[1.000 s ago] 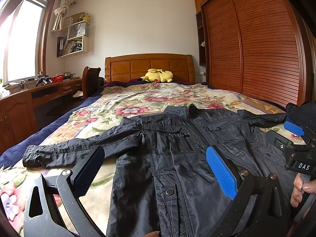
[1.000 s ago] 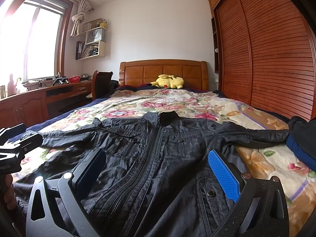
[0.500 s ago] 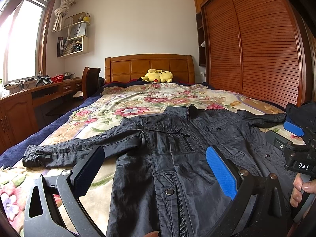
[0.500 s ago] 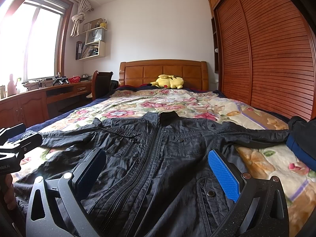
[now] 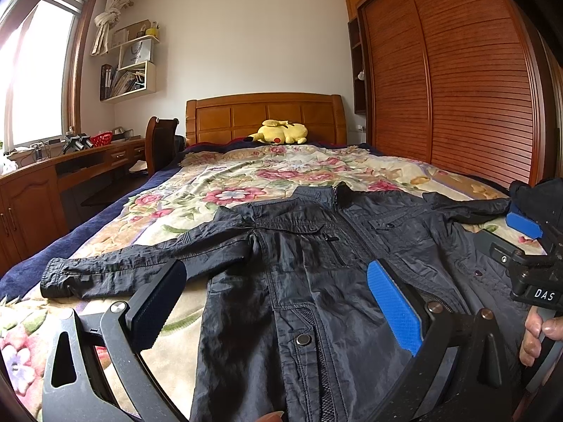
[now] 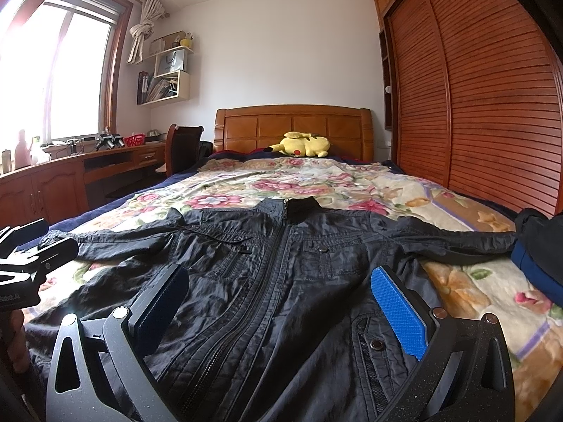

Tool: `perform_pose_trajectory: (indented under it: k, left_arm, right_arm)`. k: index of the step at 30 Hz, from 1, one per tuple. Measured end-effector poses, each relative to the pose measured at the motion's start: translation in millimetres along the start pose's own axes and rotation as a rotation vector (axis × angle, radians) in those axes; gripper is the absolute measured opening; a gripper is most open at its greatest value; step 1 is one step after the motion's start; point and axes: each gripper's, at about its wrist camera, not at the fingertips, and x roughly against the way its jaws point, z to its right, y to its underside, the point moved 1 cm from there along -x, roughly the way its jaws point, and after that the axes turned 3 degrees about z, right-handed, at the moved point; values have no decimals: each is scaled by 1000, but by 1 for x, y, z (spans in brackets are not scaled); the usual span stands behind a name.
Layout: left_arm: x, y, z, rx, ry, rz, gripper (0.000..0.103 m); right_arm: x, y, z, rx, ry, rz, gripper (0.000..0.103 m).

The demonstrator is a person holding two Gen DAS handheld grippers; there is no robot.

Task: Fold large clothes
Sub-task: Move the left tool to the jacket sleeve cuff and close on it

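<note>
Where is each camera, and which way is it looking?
Left wrist: on the left gripper, facing the headboard over the black jacket; right gripper and its hand show.
Right wrist: on the right gripper, facing likewise; left gripper shows.
Shared: jacket, floral bedspread, yellow plush toy.

Daylight floods in from the window on the left, blown out to white glare. The room is evenly bright and sharp; fisheye distortion bows the wardrobe, corners dark.
</note>
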Motion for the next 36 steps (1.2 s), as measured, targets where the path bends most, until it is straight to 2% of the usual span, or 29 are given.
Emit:
perform_pose_trajectory:
  k: [4,7,13,20,29,36]
  left_arm:
    - [-5,-4,-2,-19,23,-49,103]
    - [-7,-5,-11,-34,13,-70,103]
    - [-9,-6,-41,3,-2,-115,103]
    - [-11,-2,-82,-8,-67,-155,103]
    - [-18,6,-137,37,-111,-216,103]
    - [-24,8,-180,58,-149,-250,103]
  right_arm:
    - [2,-5,-3,6,-34,-7,103]
    - [3,-9,-7,9,-59,-11,103]
    - [3,-18,-15,20,-106,-19,103]
    - [2,-32,-28,30,-169,-19,103]
    - [-9,-45,-43,22,-229,-27,103]
    - [-29,-55,-64,60,-275,-72,103]
